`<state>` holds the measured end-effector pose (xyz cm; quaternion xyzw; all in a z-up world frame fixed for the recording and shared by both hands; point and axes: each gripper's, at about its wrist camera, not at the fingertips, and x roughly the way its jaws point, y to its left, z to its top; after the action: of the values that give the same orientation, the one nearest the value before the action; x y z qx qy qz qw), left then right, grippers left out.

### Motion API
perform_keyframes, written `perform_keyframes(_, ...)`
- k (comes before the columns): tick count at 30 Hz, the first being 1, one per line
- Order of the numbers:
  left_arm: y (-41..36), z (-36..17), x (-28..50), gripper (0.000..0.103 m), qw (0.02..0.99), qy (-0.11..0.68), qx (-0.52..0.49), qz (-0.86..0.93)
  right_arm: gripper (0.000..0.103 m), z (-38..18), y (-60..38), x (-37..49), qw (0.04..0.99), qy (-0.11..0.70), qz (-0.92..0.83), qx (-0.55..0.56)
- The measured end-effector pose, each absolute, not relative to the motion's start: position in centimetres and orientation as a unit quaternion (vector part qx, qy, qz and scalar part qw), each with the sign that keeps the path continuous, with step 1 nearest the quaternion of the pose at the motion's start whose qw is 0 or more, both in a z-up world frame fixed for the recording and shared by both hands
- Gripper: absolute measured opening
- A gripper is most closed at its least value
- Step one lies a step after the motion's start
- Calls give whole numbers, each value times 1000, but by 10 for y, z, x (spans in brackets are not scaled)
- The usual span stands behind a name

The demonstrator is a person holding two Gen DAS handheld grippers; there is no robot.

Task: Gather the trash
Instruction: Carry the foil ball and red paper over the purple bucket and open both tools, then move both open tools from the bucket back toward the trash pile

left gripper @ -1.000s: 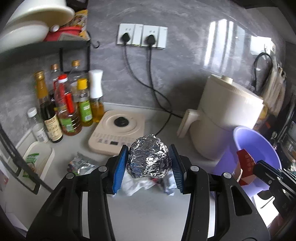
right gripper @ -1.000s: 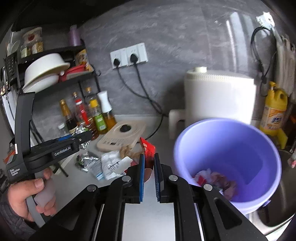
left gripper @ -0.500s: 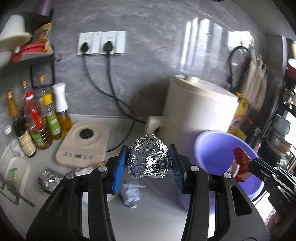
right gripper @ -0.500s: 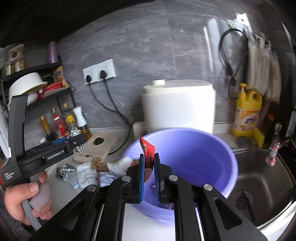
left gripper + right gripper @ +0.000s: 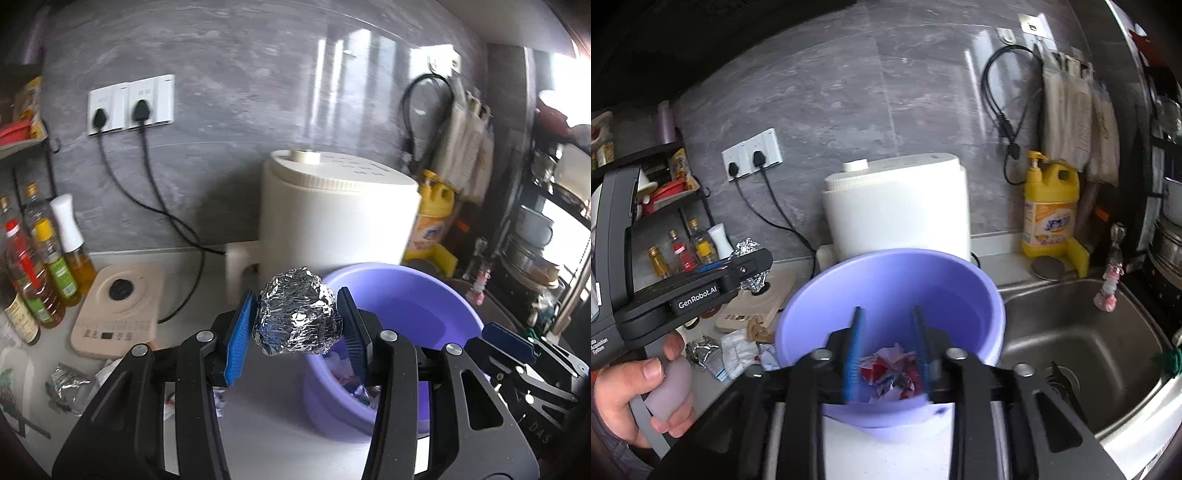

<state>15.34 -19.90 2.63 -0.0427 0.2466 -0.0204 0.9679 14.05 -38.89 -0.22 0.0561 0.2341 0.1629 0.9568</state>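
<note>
My left gripper (image 5: 295,325) is shut on a crumpled foil ball (image 5: 297,317), held in the air just left of the purple basin (image 5: 424,306). From the right wrist view the same foil ball (image 5: 750,251) shows in the left gripper (image 5: 746,266). My right gripper (image 5: 886,347) is open and empty above the purple basin (image 5: 820,302), which holds red and white wrappers (image 5: 890,369). More trash lies on the counter left of the basin: a foil scrap (image 5: 701,350), white paper (image 5: 738,350) and a brown scrap (image 5: 759,328).
A white appliance (image 5: 897,203) stands behind the basin. An induction plate (image 5: 118,306) and several sauce bottles (image 5: 40,266) are at the left. A steel sink (image 5: 1082,343) is at the right, with a yellow detergent bottle (image 5: 1051,210) behind it.
My right gripper has opened over the basin and the red wrapper it held is gone from its jaws. My left gripper has carried the foil ball right, toward the basin.
</note>
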Motion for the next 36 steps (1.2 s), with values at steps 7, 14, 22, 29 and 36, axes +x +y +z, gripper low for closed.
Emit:
perform_keyframes(7, -226, 25, 164, 45, 964, 258, -22, -59, 38, -10, -411, 136, 958, 245, 129, 78)
perform_keyframes(14, -231, 22, 165, 69, 956, 276, -8, -98, 44, -15, -418, 128, 958, 255, 92, 95)
perform_keyframes(22, -174, 20, 137, 76, 956, 280, -20, -83, 55, -10, -376, 105, 962, 247, 77, 87)
perform_keyframes(29, -111, 16, 107, 90, 959, 276, -35, -52, 69, -8, -321, 84, 964, 245, 83, 64)
perform_keyframes(36, -61, 6, 83, 92, 959, 278, -48, -22, 82, -15, -271, 68, 961, 256, 92, 45)
